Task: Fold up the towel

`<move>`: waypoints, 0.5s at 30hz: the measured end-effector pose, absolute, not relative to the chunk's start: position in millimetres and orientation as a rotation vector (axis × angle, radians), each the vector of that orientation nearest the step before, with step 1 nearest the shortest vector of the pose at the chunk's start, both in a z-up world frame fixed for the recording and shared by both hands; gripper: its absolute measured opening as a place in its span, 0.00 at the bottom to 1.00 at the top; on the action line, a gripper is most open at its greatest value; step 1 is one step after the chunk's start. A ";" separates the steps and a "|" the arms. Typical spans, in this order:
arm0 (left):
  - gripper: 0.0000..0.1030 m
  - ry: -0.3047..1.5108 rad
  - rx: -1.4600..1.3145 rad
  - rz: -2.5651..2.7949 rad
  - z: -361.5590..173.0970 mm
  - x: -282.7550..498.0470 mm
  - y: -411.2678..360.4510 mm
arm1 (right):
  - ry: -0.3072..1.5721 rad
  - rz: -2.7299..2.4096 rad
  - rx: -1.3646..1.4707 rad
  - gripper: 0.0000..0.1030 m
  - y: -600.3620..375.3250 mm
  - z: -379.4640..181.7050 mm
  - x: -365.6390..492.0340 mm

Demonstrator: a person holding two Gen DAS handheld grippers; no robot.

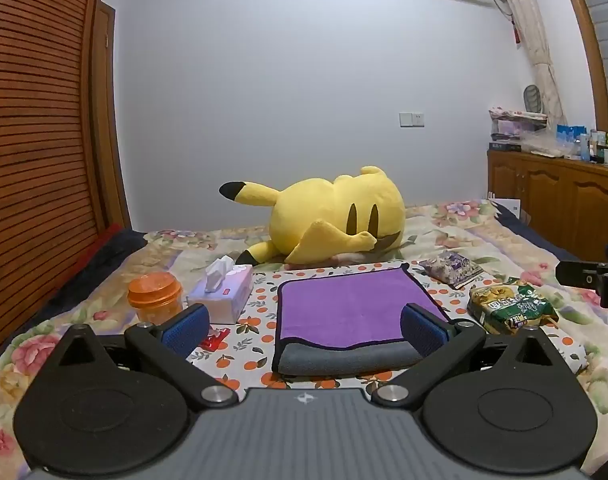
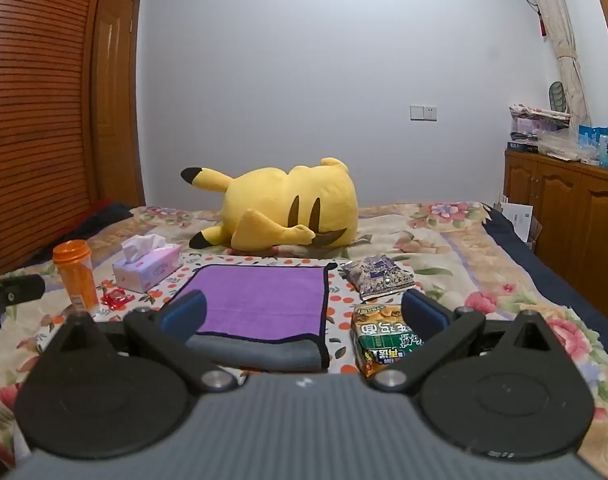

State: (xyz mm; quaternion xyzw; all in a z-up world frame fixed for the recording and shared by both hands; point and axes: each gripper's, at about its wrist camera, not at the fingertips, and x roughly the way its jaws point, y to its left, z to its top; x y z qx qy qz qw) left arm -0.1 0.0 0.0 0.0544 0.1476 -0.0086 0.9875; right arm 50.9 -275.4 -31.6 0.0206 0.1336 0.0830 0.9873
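A purple towel (image 1: pixel 344 308) with a grey underside and dark trim lies folded on an orange-print cloth (image 1: pixel 260 320) on the bed, its grey near edge showing; it also shows in the right wrist view (image 2: pixel 260 300). My left gripper (image 1: pixel 304 326) is open and empty, held just in front of the towel's near edge. My right gripper (image 2: pixel 304 314) is open and empty, in front of the towel's right side. The right gripper's body shows at the right edge of the left wrist view (image 1: pixel 592 280).
A yellow plush toy (image 1: pixel 336 216) lies behind the towel. A tissue box (image 1: pixel 224 292), an orange-lidded jar (image 1: pixel 154 296) and a red wrapper (image 1: pixel 214 338) are to its left. A green snack bag (image 1: pixel 508 308) and a purple packet (image 1: pixel 452 268) are to its right. A wooden cabinet (image 1: pixel 560 200) stands far right.
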 end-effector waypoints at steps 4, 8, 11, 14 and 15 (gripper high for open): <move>1.00 0.296 0.108 -0.016 0.0 0.0 0.1 | 0.264 0.167 0.046 1.00 -276.2 -32.4 50.6; 1.00 0.296 0.109 -0.016 0.0 0.1 0.0 | 0.264 0.168 0.046 1.00 -276.7 -33.0 50.0; 1.00 0.294 0.108 -0.016 0.2 -0.3 0.1 | 0.265 0.167 0.046 1.00 -276.6 -33.3 50.5; 1.00 0.294 0.108 -0.016 0.0 0.1 0.2 | 0.264 0.168 0.047 1.00 -276.8 -33.1 50.2; 1.00 0.294 0.109 -0.016 0.0 0.1 0.2 | 0.264 0.168 0.047 1.00 -276.7 -33.1 50.2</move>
